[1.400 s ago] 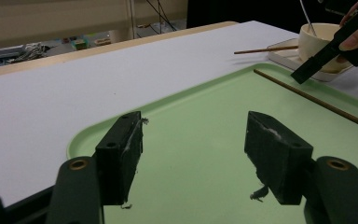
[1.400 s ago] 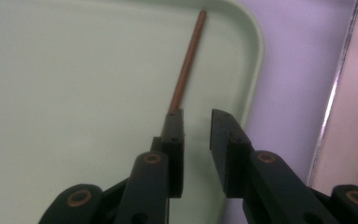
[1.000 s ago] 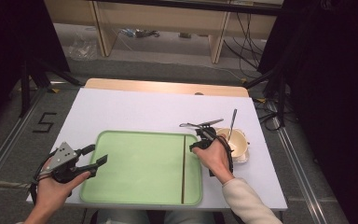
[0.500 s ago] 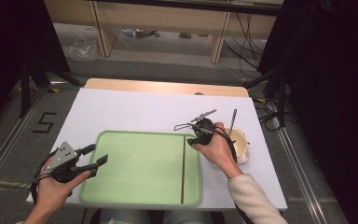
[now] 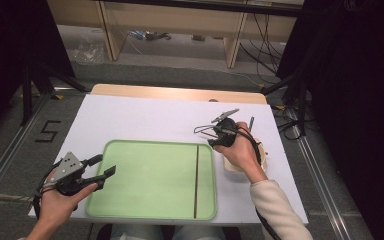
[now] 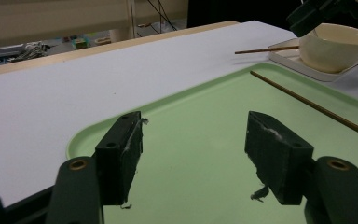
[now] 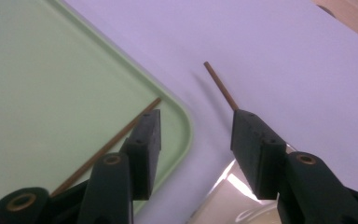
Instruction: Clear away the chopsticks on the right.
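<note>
My right hand-held gripper (image 5: 215, 131) hangs above the right far corner of the green tray (image 5: 150, 180), and its jaws have just been opening; they stand wide now with nothing between the pads. One chopstick (image 5: 196, 180) lies inside the tray, along its right edge, flat on the green surface. The second chopstick (image 7: 220, 86) rests with one end on the small white dish (image 6: 284, 49) that carries the bowl (image 6: 338, 44), and its other end points out over the white worktop (image 5: 145, 120). In the right gripper view this second stick runs just ahead of my right jaw, so I judge it is the next thing to take. My left hand-held gripper (image 6: 193, 154) waits low over the near left corner of the tray, jaws apart and empty. I think the chopstick is very light, thin and stiff, made of wood, so it will not bend, but it can roll or turn easily between flat pads. Its round smooth shaft may slip if I pinch it near the tip. I would take hold near the middle of the free part, away from the dish, with the pads across the stick, and close gently. The bowl is close and looks breakable, so I must not knock it.
</note>
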